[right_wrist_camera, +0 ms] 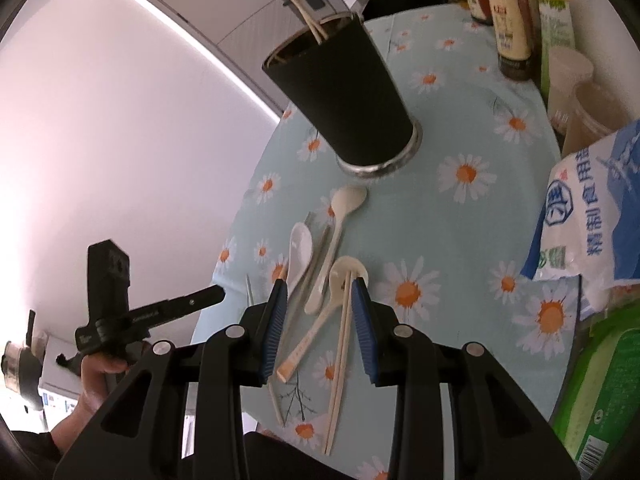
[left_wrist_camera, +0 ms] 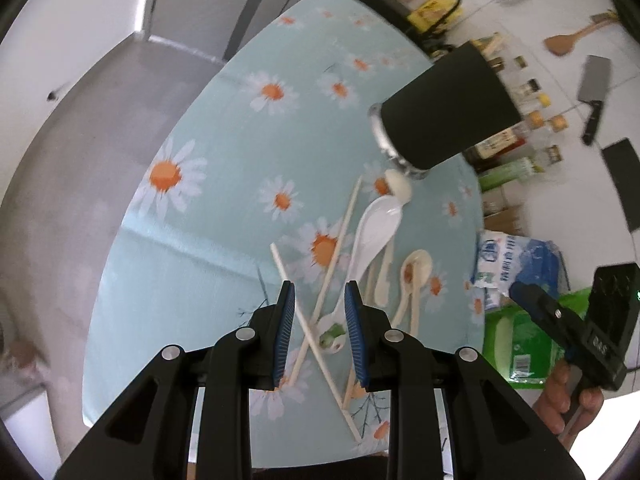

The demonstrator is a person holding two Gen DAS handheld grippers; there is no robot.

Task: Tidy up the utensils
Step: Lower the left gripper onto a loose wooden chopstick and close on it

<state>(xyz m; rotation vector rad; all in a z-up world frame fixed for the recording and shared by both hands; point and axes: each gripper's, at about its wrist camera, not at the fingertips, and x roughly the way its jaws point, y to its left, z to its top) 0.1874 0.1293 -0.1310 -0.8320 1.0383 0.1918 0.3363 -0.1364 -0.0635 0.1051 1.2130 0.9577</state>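
Several utensils lie on the daisy tablecloth point(left_wrist_camera: 224, 240) point(right_wrist_camera: 452, 232): a white ceramic spoon point(left_wrist_camera: 378, 222) point(right_wrist_camera: 301, 246), two beige spoons point(left_wrist_camera: 416, 270) point(right_wrist_camera: 346, 204) and loose chopsticks point(left_wrist_camera: 340, 248) point(right_wrist_camera: 340, 360). Behind them stands a black holder cup point(left_wrist_camera: 444, 108) point(right_wrist_camera: 340, 92) with chopsticks in it. My left gripper point(left_wrist_camera: 320, 286) hovers open above two crossed chopsticks and the white spoon's handle. My right gripper point(right_wrist_camera: 319, 283) hovers open over a beige spoon's bowl point(right_wrist_camera: 340, 270) and a pair of chopsticks. Nothing is between either pair of pads. Each gripper appears in the other's view point(left_wrist_camera: 520, 292) point(right_wrist_camera: 216, 293), held by a hand.
A blue-and-white bag point(left_wrist_camera: 516, 264) point(right_wrist_camera: 592, 216) and a green package point(left_wrist_camera: 516, 344) point(right_wrist_camera: 600, 400) crowd the table's right side. Sauce bottles point(left_wrist_camera: 500, 144) point(right_wrist_camera: 512, 20) stand behind the cup. A cleaver point(left_wrist_camera: 594, 84) and a wooden spatula point(left_wrist_camera: 568, 42) hang on the wall.
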